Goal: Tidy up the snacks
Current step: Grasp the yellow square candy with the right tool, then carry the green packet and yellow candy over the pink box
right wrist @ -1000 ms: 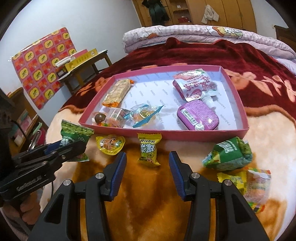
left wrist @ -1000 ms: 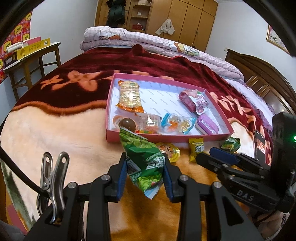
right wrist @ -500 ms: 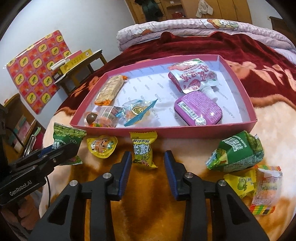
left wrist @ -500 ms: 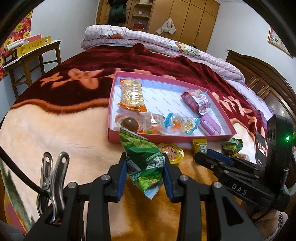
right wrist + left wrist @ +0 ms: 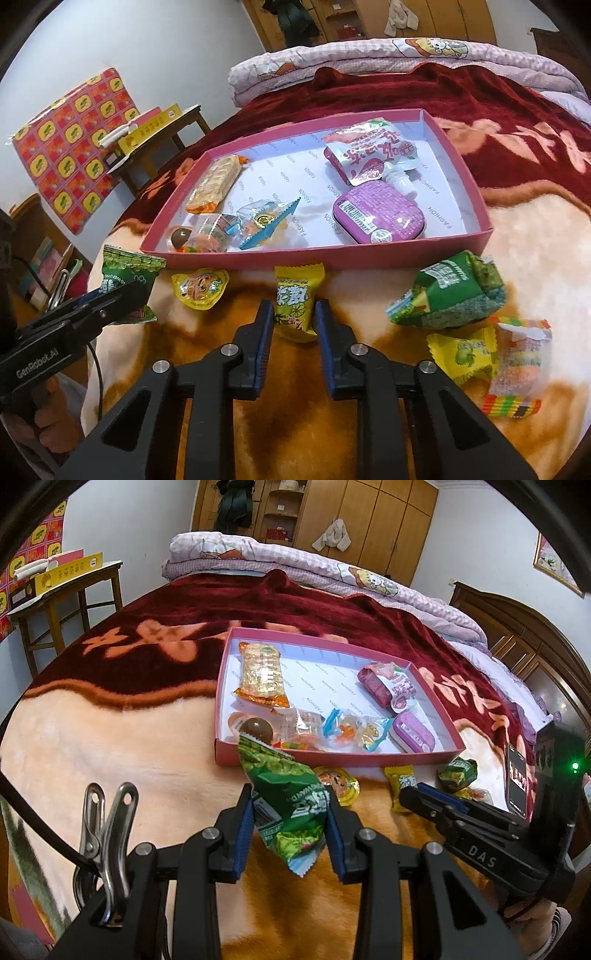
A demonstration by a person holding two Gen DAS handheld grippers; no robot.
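Two claws are at work on the soft blanket (image 5: pixel 295 424) on the bed. On the left, the left gripper (image 5: pixel 290 834) is clamped on a green snack bag (image 5: pixel 286 794). The bag sticks up between its blue pads, just in front of the near wall of the pink box (image 5: pixel 439 753). The bag is puffy and slick, so I think it could slide out if the squeeze is too light. If the squeeze is too hard, the chips inside could crack. The bag also has to go up over the box wall. If it stays too low, it could bump the wall and push the box away.

Next to it, on the blanket, lies a small yellow jelly cup (image 5: pixel 199 288).

In the middle, the right gripper (image 5: pixel 293 325) has its pads on both sides of a yellow candy pack (image 5: pixel 295 302). The pads look very close to the pack, but I cannot tell if they pinch it yet. The pack is flat and thin. I think the pads could catch only its crinkly edge, and then it would slip and drop. The pads could also grab some blanket fuzz with it.

On the right, more snacks wait on the blanket: a green pack (image 5: pixel 454 295), a yellow candy (image 5: pixel 465 354) and a clear bag of rainbow candy (image 5: pixel 521 365). They lie close together and touch, so picking one could drag the others.

Inside the box, the purple tin (image 5: pixel 380 214) and the pink pouch (image 5: pixel 369 151) fill the right side. A dropped snack could land on top of them.
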